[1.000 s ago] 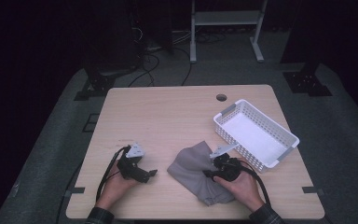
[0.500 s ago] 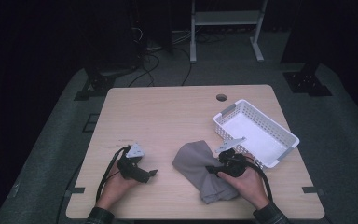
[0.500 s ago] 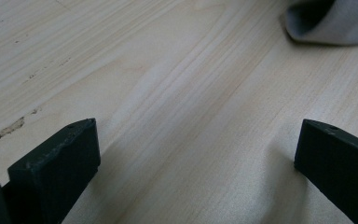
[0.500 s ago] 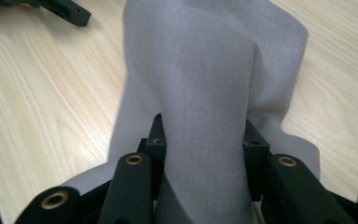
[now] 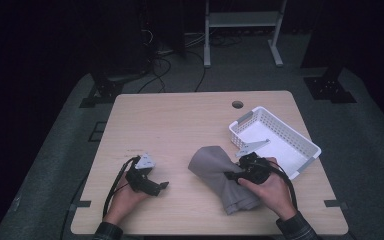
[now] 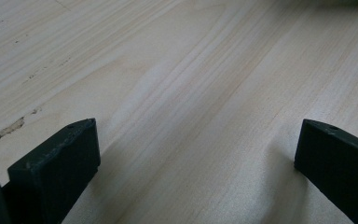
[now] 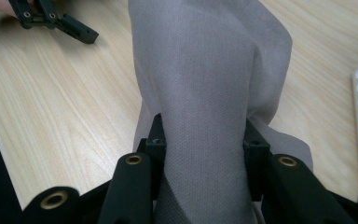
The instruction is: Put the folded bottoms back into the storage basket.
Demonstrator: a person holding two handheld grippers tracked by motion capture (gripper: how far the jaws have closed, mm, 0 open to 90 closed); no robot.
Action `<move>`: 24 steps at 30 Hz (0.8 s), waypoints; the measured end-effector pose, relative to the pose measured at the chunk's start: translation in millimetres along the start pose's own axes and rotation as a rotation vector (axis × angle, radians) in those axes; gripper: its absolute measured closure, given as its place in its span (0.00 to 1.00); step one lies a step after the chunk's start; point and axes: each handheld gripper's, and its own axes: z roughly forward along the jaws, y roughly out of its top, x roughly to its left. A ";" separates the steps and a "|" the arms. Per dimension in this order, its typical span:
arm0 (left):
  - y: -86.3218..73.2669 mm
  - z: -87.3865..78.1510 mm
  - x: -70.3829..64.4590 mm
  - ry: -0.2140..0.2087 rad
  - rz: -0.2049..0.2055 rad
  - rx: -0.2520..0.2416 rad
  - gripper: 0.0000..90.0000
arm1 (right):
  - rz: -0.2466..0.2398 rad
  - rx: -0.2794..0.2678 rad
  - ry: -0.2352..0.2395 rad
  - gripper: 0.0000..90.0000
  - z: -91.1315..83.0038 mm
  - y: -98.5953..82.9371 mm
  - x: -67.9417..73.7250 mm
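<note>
L tongs point(image 5: 161, 186): jaws apart, nothing btwn, low over bare counter point(image 5: 180, 125).
Cloth point(image 5: 220, 175): grey, bunched, on counter just ahead of R tongs.
R tongs point(image 5: 230, 175): clamped on cloth fold.
Basket point(image 5: 307, 150): white, beside R tongs, holds nothing visible.

A white perforated basket point(image 5: 280, 145) is seen on the right part of the bench point(image 5: 180, 125), set at an angle to its edges, with grey handles at two ends. A round hole point(image 5: 237, 104) is cut into the bench near its far edge. Beyond the bench, a white frame point(image 5: 242, 30) and loose cables point(image 5: 165, 55) are seen on the dark floor point(image 5: 55, 150).
</note>
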 end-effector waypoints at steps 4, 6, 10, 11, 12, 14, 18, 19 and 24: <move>0.0 0.0 0.0 0.000 0.000 0.000 0.00 | 0.003 0.001 -0.001 0.70 -9.0 4.8 -3.3; 0.0 0.0 0.0 0.000 0.000 -0.001 0.00 | 0.002 -0.001 -0.004 0.70 -11.1 5.5 -3.8; 0.0 0.0 0.0 0.000 0.000 0.000 0.00 | -0.004 -0.011 -0.005 0.70 -19.2 8.4 -7.3; -0.1 0.0 0.0 0.000 0.000 -0.001 0.00 | -0.003 -0.012 -0.011 0.70 -23.4 9.9 -8.3; -0.1 0.0 0.0 0.000 0.000 -0.001 0.00 | -0.003 -0.012 -0.011 0.70 -23.4 9.9 -8.3; 0.0 0.1 0.0 0.000 0.001 -0.001 0.00 | -0.010 -0.019 -0.021 0.70 -30.1 12.7 -9.7; 0.0 0.0 0.0 0.000 0.000 -0.001 0.00 | -0.014 -0.022 -0.032 0.70 -37.2 16.0 -11.7; 0.0 -0.1 0.1 -0.001 0.001 0.000 0.00 | -0.010 -0.029 -0.031 0.70 -41.0 18.0 -13.9; 0.0 -0.1 0.1 -0.001 0.001 0.001 0.00 | -0.011 -0.038 -0.040 0.70 -47.6 21.9 -16.9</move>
